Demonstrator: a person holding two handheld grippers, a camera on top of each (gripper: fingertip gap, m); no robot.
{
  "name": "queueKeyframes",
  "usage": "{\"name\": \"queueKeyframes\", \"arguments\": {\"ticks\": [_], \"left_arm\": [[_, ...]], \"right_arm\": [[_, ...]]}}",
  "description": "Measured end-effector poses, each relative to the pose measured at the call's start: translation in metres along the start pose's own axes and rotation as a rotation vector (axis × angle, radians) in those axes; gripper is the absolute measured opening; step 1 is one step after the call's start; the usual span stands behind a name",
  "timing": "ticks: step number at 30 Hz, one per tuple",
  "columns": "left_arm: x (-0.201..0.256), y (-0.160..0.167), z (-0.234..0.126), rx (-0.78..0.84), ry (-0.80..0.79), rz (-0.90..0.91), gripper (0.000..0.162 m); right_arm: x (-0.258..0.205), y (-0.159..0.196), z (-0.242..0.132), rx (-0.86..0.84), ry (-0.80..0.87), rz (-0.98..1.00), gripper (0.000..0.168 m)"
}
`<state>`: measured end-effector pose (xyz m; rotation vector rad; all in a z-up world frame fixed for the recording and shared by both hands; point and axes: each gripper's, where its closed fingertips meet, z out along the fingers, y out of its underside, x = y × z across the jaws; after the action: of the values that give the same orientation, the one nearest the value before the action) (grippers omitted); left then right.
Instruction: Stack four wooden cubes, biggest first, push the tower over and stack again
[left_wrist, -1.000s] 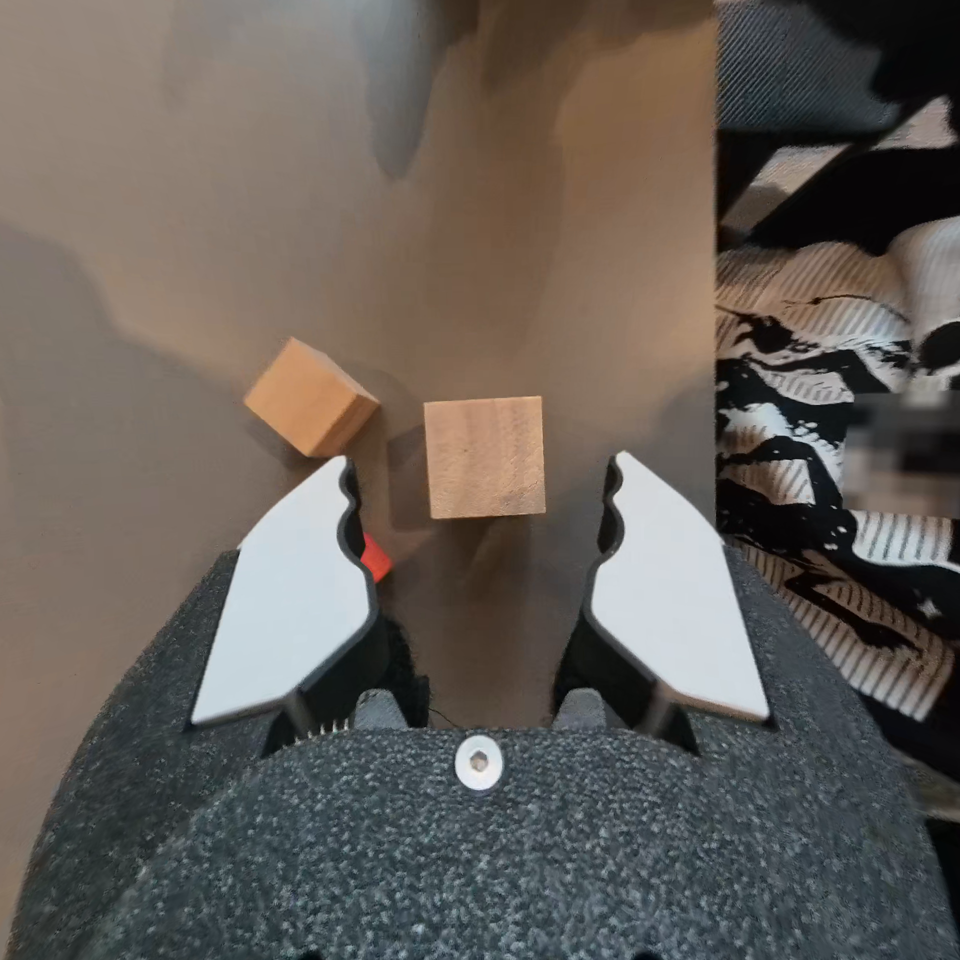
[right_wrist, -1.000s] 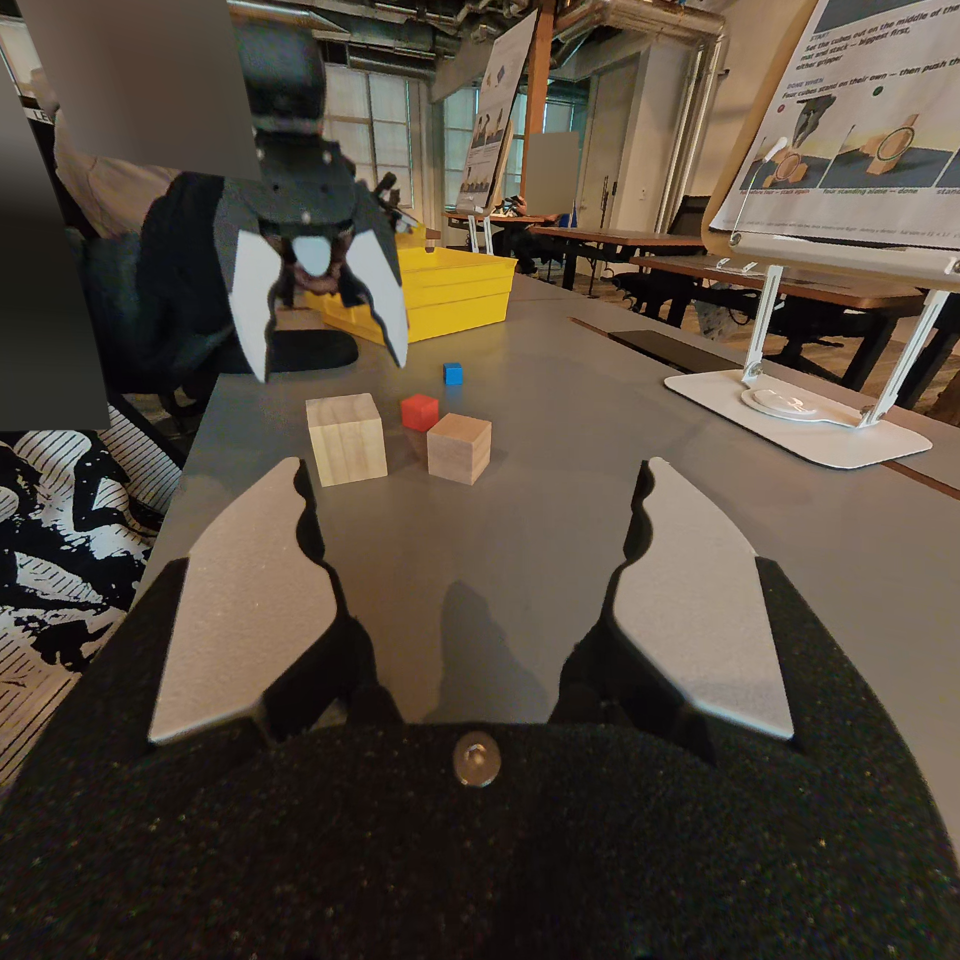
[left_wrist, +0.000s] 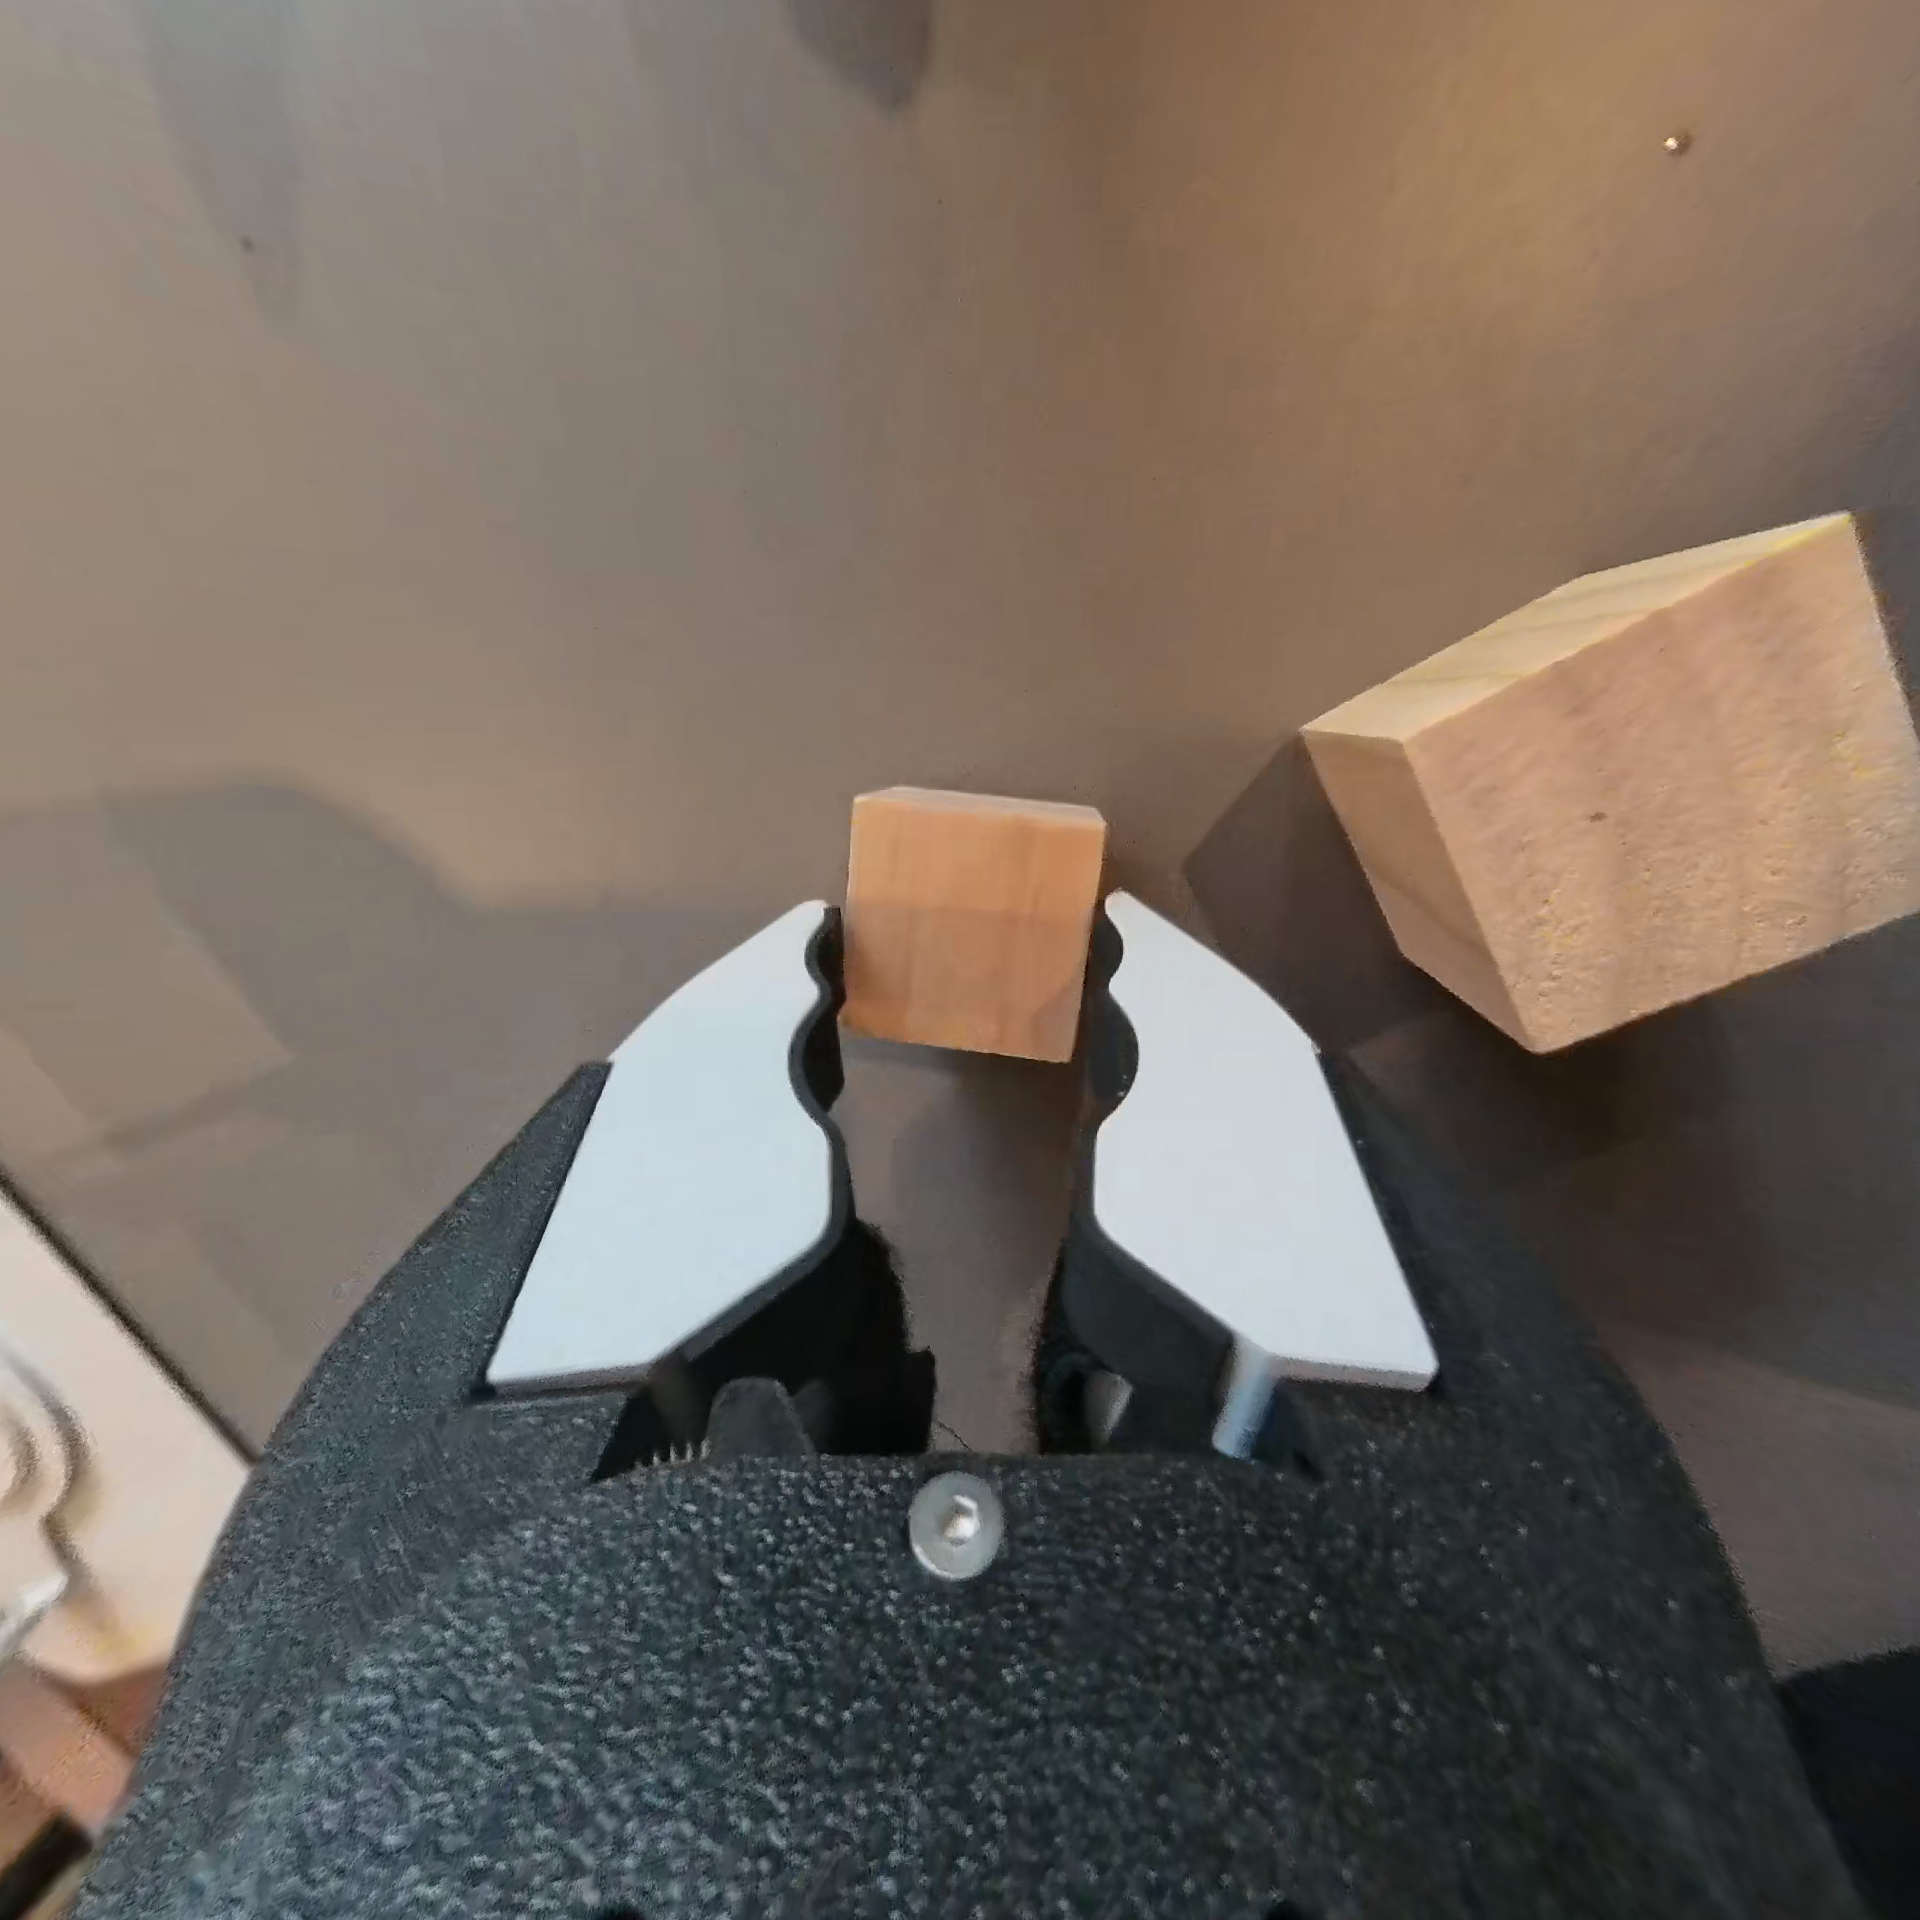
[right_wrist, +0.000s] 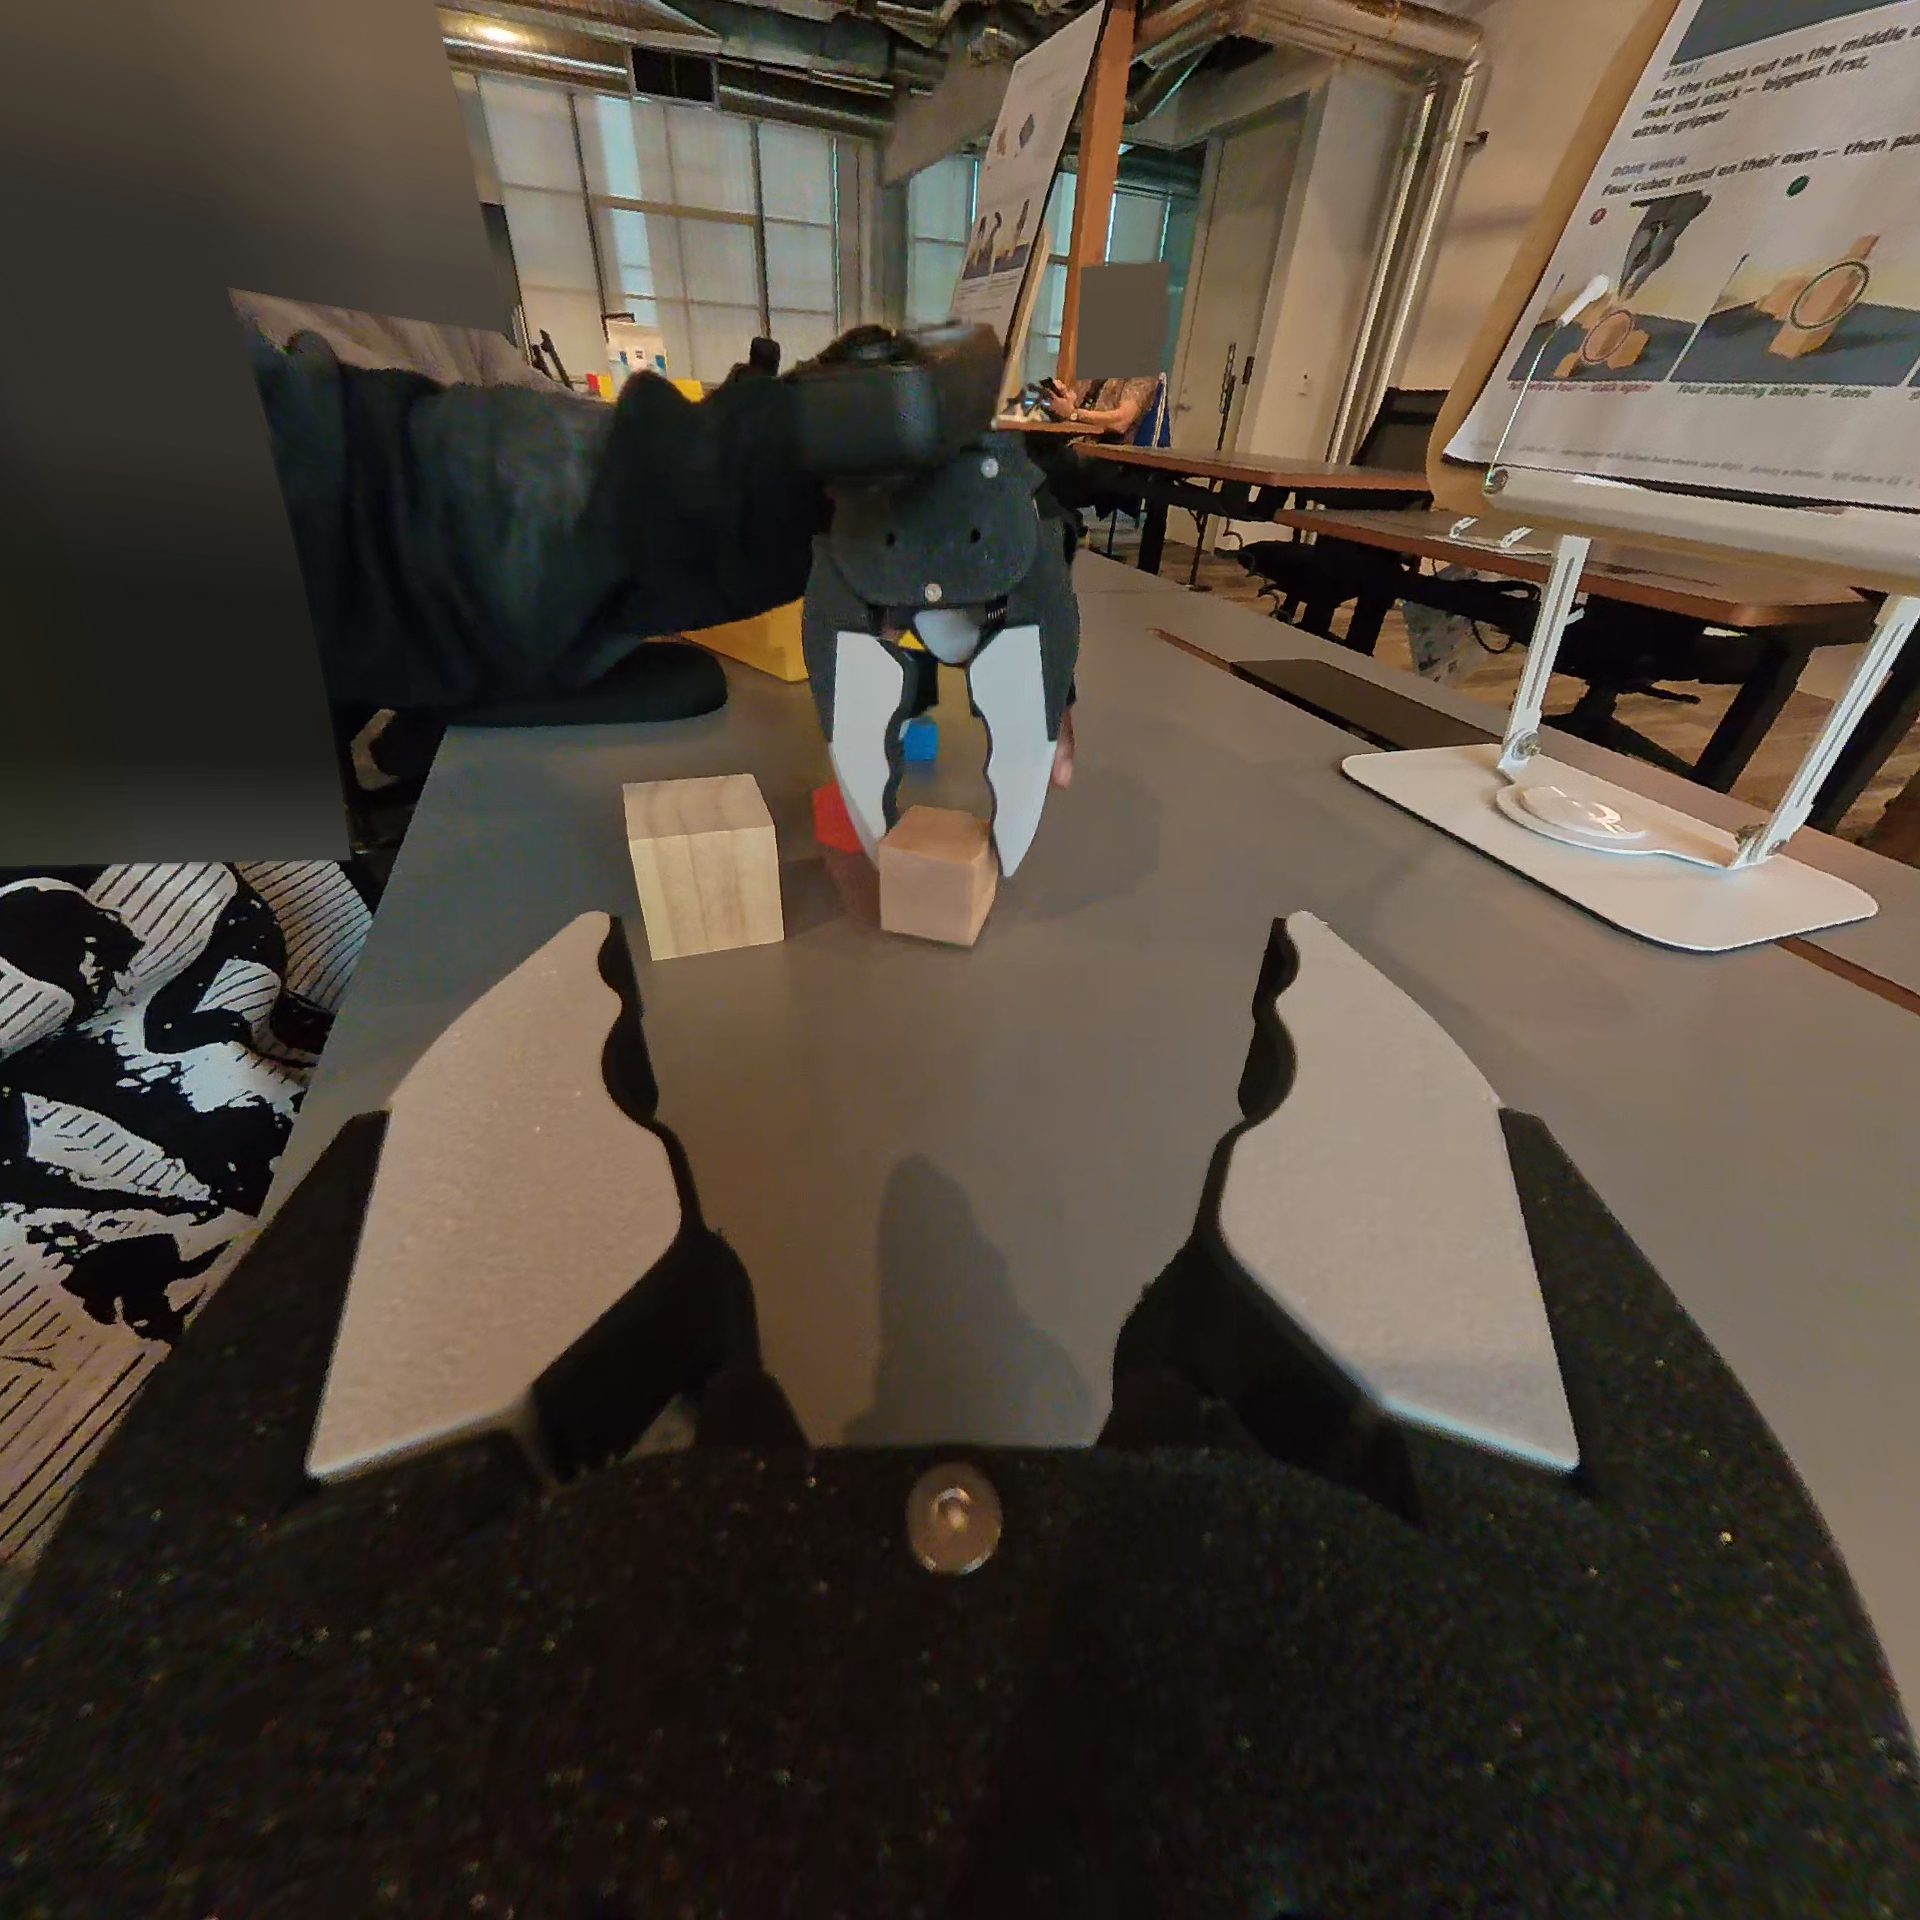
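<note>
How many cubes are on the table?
4: the big pale cube at left, the medium cube between the left gripper fingers, the red cube behind it, the blue cube farthest back. None seems hidden.

An open-plan workspace of the industrial loft kind — exposed pipes and ducts (right_wrist: 1299, 42) run under a bare ceiling, and tall gridded windows (right_wrist: 686, 239) fill the far wall. Long wood-topped desks (right_wrist: 1351, 499) with black office chairs (right_wrist: 1392, 457) stand in rows. Printed instruction boards (right_wrist: 1745, 239) sit on white stands (right_wrist: 1600, 842) — a set-up for recording tasks on a grey table (right_wrist: 1351, 1039).
</note>
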<state>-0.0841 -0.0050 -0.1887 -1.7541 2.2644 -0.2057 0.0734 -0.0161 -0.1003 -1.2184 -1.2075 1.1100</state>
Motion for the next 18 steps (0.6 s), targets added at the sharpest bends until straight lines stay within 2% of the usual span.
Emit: {"name": "queueKeyframes", "arguments": {"ticks": [5,11,14,18], "left_arm": [[0.003,-0.006,-0.045,0.000,-0.114,-0.172,0.044],[0.030,-0.037,-0.104,0.117,-0.154,-0.446,0.044],[0.051,-0.041,-0.109,0.086,-0.158,-0.484,0.044],[0.073,-0.039,-0.096,0.017,-0.159,-0.497,0.044]], "right_arm": [[-0.001,0.000,0.001,-0.005,-0.001,-0.004,0.111],[0.000,0.000,0.000,-0.001,0.000,0.000,0.108],[0.000,0.000,0.000,0.003,0.002,0.003,0.108],[0.001,-0.001,0.000,0.005,0.005,0.007,0.109]]}}
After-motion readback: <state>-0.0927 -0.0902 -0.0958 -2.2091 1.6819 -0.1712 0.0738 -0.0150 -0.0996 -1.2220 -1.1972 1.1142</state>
